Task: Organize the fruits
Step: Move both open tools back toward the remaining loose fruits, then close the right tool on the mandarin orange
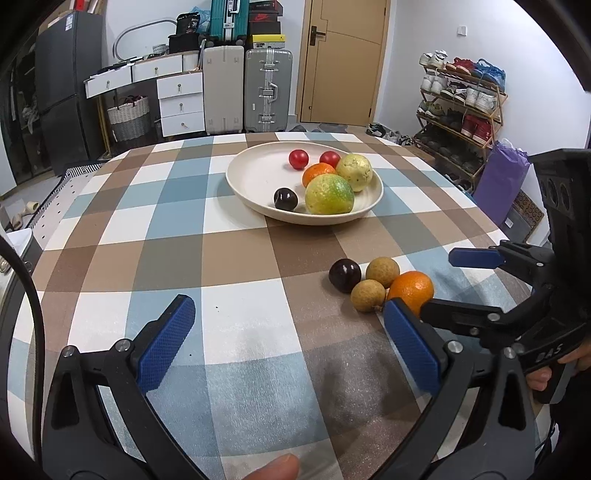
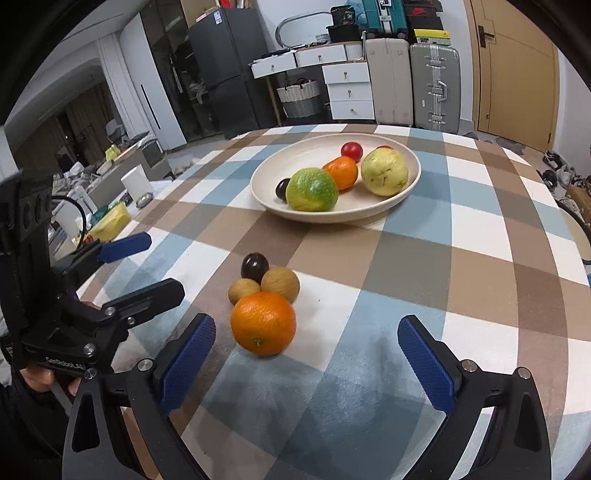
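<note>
Orange [image 2: 263,323]: loose on table, just ahead between right tongs [image 2: 306,363], likely next for plate [image 2: 258,192].
Right tongs: released, straddling approach.
Left tongs [image 1: 291,341]: released, empty, beside.

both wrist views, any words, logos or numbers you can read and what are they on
"BAS": on the right gripper body, cut off.
"GenRobot.AI", likely: on the left gripper body, small.
Nike swoosh: red shoebox on the stacked boxes.
Fridge sticker and yellow box label: too small to read.
</note>
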